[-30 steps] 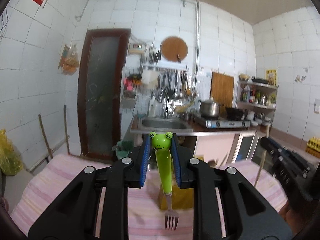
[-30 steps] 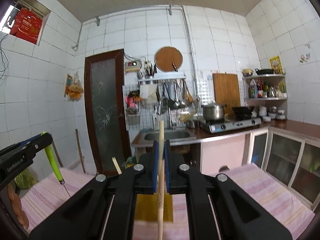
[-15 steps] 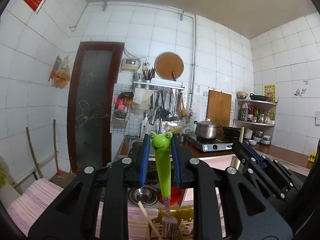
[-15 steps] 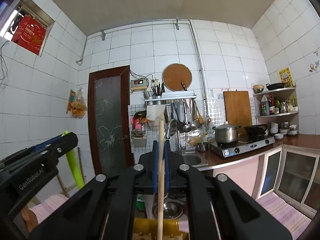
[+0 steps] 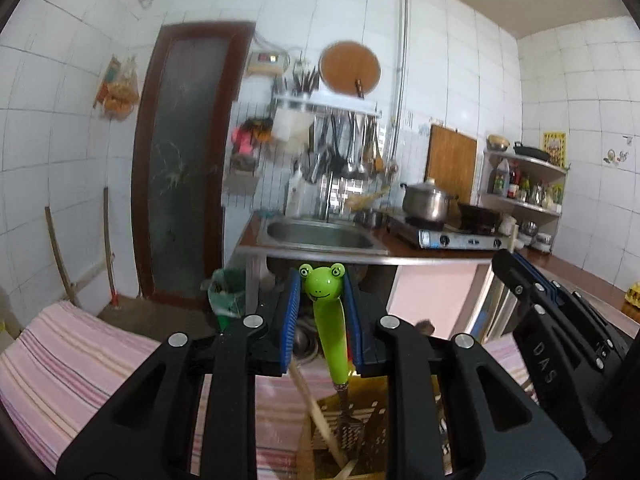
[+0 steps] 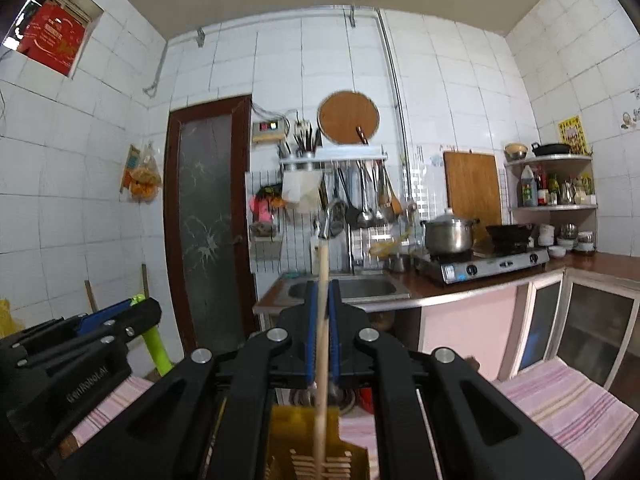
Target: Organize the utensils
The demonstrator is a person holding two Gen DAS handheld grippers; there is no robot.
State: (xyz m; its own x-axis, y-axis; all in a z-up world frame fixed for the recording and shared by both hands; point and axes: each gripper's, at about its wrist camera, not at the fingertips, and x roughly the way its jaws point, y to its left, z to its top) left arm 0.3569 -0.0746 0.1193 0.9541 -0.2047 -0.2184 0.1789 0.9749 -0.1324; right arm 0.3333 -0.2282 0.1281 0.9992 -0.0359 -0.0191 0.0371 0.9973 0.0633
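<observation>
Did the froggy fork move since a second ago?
Yes. The frog fork went forward and down with the left gripper: its tines, earlier over the striped cloth, now dip into the yellow holder, and the sink looks nearer.

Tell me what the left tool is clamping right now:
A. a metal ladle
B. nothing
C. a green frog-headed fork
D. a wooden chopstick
C: in the left wrist view the left tool is closed on the green frog-headed fork, its tines pointing down over the yellow slotted utensil holder; the wooden chopstick is in the right tool.
</observation>
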